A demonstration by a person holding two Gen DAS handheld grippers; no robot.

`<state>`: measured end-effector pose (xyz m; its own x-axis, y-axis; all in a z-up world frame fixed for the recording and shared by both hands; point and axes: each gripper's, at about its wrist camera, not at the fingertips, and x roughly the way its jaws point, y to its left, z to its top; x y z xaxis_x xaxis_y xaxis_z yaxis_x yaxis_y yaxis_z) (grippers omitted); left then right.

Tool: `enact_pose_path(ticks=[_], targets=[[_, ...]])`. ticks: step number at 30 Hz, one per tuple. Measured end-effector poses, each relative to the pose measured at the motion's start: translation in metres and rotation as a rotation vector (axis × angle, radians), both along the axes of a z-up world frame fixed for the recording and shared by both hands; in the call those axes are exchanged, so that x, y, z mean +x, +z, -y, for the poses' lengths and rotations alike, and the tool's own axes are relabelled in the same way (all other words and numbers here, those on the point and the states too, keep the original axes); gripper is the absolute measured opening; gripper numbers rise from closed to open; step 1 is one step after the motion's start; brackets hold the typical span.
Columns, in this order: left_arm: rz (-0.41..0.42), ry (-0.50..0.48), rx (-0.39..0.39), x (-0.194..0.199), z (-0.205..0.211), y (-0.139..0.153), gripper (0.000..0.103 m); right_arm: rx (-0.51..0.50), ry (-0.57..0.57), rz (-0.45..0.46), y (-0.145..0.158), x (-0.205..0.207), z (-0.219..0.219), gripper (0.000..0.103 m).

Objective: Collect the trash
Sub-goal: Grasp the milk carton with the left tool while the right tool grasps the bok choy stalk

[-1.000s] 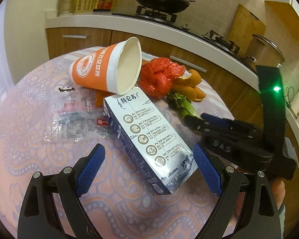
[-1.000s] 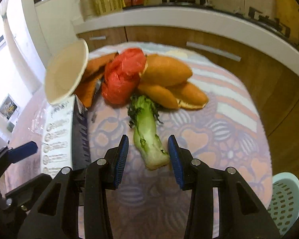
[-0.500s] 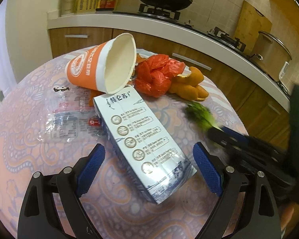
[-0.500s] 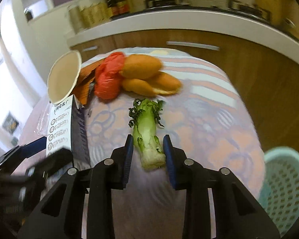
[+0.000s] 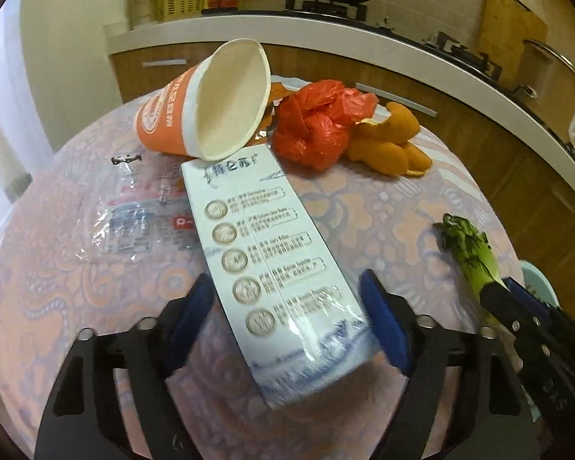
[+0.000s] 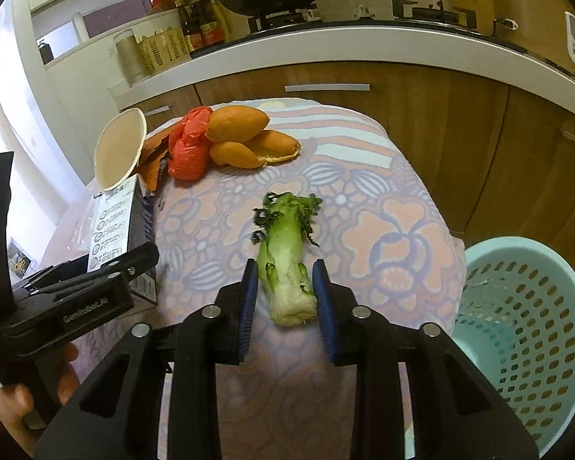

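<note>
Between my right fingers [image 6: 284,296] sits the vegetable stub [image 6: 286,260], its cut end toward me and leaves pointing far; the pads touch or nearly touch its sides, so I judge the grip closed on it, lifted just clear of the bench [image 6: 383,207]. It is held low and level, presumably for the short carry to the waste basket [image 6: 525,329] standing near right, below the bench edge. My left fingers [image 5: 287,318] are spread wide, straddling the near end of the milk carton [image 5: 272,253] without gripping, likely staged as the next pick. Paper cup [image 5: 207,103], red plastic bag [image 5: 318,126], orange peel [image 5: 387,138] and clear wrapper [image 5: 130,222] lie uncollected at the far side. Both tools point forward, angled slightly down.
</note>
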<state>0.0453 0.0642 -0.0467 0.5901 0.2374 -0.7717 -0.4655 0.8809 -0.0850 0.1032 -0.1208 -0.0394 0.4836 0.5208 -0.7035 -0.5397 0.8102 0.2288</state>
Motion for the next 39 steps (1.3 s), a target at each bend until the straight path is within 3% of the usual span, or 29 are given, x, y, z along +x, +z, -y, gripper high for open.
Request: enact_pose_path(ticks=[8, 12, 14, 16, 18, 21, 23, 27, 30, 31, 33, 35, 39], targets=[[-0.007, -0.238, -0.071, -0.049, -0.03, 0.004, 0.058, 0.002, -0.051, -0.001, 0.0, -0.02, -0.007, 0.019], [-0.016, -0.279, -0.081, -0.062, -0.05, 0.003, 0.056, -0.033, -0.088, 0.005, -0.009, -0.024, -0.017, 0.02], [-0.021, -0.274, -0.087, -0.063, -0.056, 0.002, 0.058, -0.047, -0.098, 0.018, -0.009, -0.026, -0.021, 0.02], [-0.025, -0.257, -0.083, -0.06, -0.059, 0.001, 0.067, -0.079, -0.106, 0.035, -0.007, -0.027, -0.027, 0.02], [-0.03, -0.249, -0.073, -0.054, -0.058, -0.001, 0.068, -0.092, -0.114, 0.03, -0.008, -0.026, -0.03, 0.022], [-0.054, -0.243, -0.044, -0.04, -0.053, -0.006, 0.068, -0.116, -0.146, 0.016, -0.011, -0.024, -0.032, 0.034], [-0.056, -0.248, -0.009, -0.034, -0.05, -0.008, 0.067, -0.135, -0.176, 0.018, -0.01, -0.023, -0.031, 0.052], [-0.052, -0.271, 0.058, -0.032, -0.048, -0.009, 0.054, -0.153, -0.2, -0.011, -0.014, -0.017, -0.03, 0.054], [-0.024, -0.29, 0.082, -0.032, -0.049, -0.01, 0.054, -0.183, -0.215, -0.006, -0.014, -0.016, -0.035, 0.054], [-0.017, -0.293, 0.102, -0.033, -0.046, -0.011, 0.053, -0.202, -0.22, 0.003, -0.014, -0.017, -0.038, 0.054], [-0.008, -0.306, 0.1, -0.035, -0.045, -0.01, 0.053, -0.207, -0.208, 0.017, -0.014, -0.02, -0.042, 0.044], [0.008, -0.316, 0.073, -0.039, -0.047, -0.008, 0.053, -0.203, -0.181, 0.044, -0.012, -0.026, -0.045, 0.021], [0.025, -0.333, 0.043, -0.038, -0.049, -0.008, 0.053, -0.268, -0.165, 0.082, -0.012, -0.03, -0.057, 0.02]])
